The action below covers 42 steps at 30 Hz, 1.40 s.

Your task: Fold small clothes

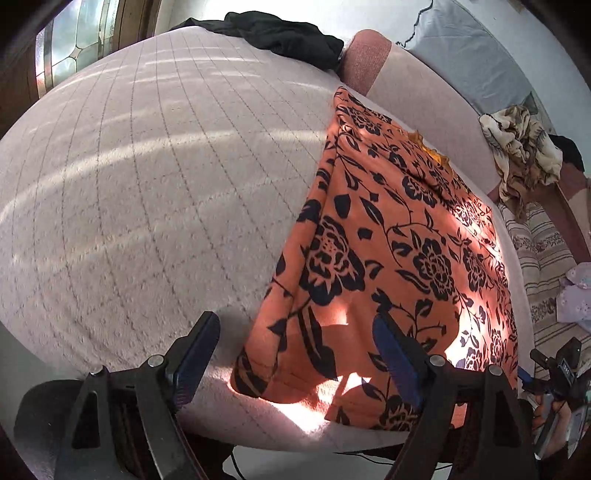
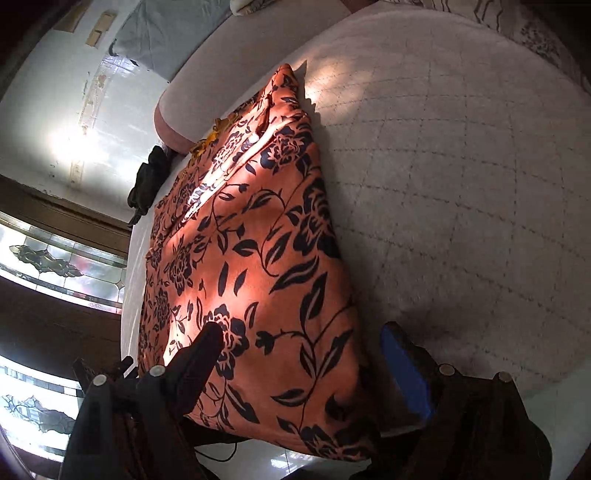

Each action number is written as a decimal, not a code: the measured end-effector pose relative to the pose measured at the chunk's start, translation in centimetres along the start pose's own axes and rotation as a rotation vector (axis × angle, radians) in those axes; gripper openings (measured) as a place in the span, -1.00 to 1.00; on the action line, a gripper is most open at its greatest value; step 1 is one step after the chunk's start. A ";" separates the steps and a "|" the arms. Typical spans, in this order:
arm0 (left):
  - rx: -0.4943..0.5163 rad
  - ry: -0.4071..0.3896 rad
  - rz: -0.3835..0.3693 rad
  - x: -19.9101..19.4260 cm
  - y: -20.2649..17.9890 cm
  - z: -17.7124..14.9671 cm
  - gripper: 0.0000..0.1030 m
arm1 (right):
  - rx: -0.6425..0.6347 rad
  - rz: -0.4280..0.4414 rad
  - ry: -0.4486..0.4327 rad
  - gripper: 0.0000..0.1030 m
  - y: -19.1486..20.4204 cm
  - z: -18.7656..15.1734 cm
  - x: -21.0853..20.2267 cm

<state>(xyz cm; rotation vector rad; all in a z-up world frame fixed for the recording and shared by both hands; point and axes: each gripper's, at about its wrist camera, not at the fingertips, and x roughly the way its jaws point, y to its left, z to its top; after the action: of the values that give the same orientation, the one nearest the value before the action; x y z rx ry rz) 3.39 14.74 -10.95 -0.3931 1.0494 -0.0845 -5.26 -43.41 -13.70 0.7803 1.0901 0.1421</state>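
An orange garment with a black flower print (image 1: 388, 240) lies folded lengthwise on a pale quilted bed cover (image 1: 155, 177). It also shows in the right wrist view (image 2: 255, 258). My left gripper (image 1: 295, 332) is open, its jaws spread over the garment's near left corner, just above it. My right gripper (image 2: 303, 339) is open, its jaws spread over the garment's near edge; the right finger (image 2: 404, 369) stands over the bare bed cover (image 2: 461, 184). Neither holds cloth.
A black garment (image 1: 280, 33) lies at the bed's far edge. A crumpled beige printed cloth (image 1: 521, 147) and a striped cushion (image 1: 543, 258) lie to the right. A grey pillow (image 1: 469, 51) leans at the back. A stained-glass window (image 2: 48, 258) is at the side.
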 end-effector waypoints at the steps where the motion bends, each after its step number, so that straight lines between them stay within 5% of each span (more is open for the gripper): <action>1: 0.016 -0.006 0.012 -0.1 -0.3 -0.3 0.65 | -0.004 0.007 0.008 0.73 0.0 -0.3 0.0; 8: -0.015 -0.022 -0.030 -2.0 0.0 -1.5 0.65 | 0.024 0.066 0.035 0.73 0.7 -2.3 -0.2; 13: -0.056 0.036 -0.023 -1.0 0.5 -2.0 0.63 | 0.008 0.040 0.057 0.73 1.2 -3.0 0.5; 17: -0.007 0.026 -0.011 -1.4 -0.1 -1.9 0.18 | 0.018 0.068 0.054 0.70 1.6 -3.2 0.2; 28: 0.003 0.013 0.022 -0.4 0.0 -1.5 0.35 | 0.009 0.013 0.060 0.66 1.2 -3.7 0.4; 30: 0.060 0.014 0.062 -0.2 -0.7 -1.6 0.26 | 0.031 -0.004 0.063 0.51 0.6 -3.7 0.8; 31: 0.083 0.011 0.082 -0.3 -1.0 -1.6 -0.34 | 0.035 -0.012 0.058 0.39 0.5 -3.7 0.7; 32: 0.086 0.017 0.083 -0.4 -0.8 -1.4 -0.83 | 0.029 -0.026 0.054 0.02 0.5 -3.7 0.5; 34: 0.023 0.023 0.021 -0.7 0.0 -1.0 -0.83 | 0.043 -0.032 0.057 -0.81 0.1 -3.8 0.2; 39: 0.025 -0.064 -0.004 -3.2 -0.7 -0.6 -0.83 | 0.056 -0.024 -0.008 -0.80 0.0 -3.9 -1.9; 42: 0.007 -0.022 0.038 -1.5 -0.5 -0.8 -0.51 | 0.089 -0.050 0.003 -0.67 -0.8 -3.8 -1.6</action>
<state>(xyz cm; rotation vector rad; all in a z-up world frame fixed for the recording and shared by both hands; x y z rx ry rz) 2.02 14.41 -9.91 -0.3665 1.0347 -0.0496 -9.37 -42.84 -13.86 0.8315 1.1237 0.0527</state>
